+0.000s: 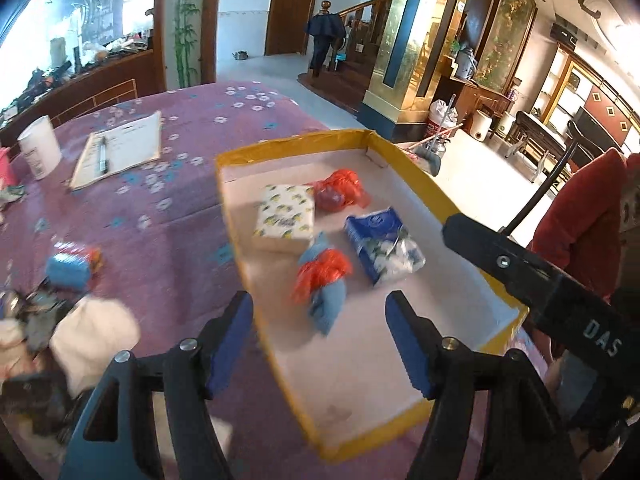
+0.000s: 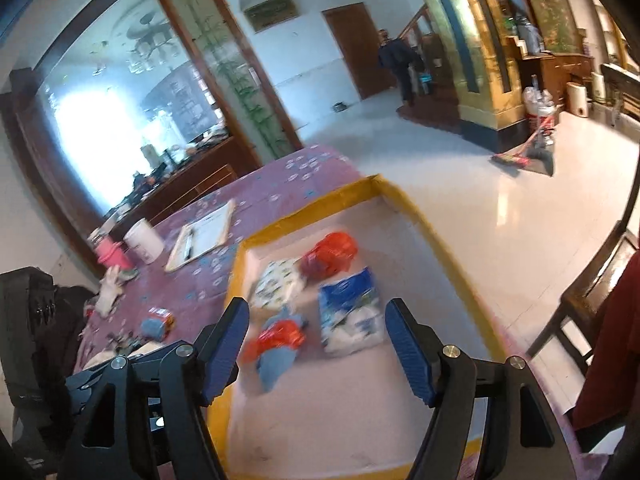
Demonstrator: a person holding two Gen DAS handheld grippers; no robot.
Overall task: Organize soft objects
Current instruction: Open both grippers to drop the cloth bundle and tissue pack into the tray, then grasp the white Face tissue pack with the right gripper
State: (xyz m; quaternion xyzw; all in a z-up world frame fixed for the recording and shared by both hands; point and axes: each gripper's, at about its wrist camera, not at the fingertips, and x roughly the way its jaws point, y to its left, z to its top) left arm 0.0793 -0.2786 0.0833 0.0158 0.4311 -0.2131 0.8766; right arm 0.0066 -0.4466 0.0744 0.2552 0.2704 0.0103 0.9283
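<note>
1. Now both tools hang released over the tray point(image 1: 420, 184): the left tool point(image 1: 320, 344) and right tool point(image 2: 316, 344) each show spread jaws with nothing between the pads.
2. In the tray, centre of both views, lie four soft things: a white pack point(image 1: 285, 216), a red bag point(image 1: 340, 191), a blue pack point(image 1: 384, 246) and a blue-and-red bundle point(image 1: 322, 280).
3. The step in hand looks like the gap between placings; the bundle sits free, just ahead of the jaws.
4. More soft things wait on the purple bench point(image 1: 180, 208) at lower left: a blue roll point(image 1: 72, 266) and a white cloth point(image 1: 94, 340).
5. Next move likely calls for swinging a tool left to one, jaws kept wide, then closing gently.
</note>
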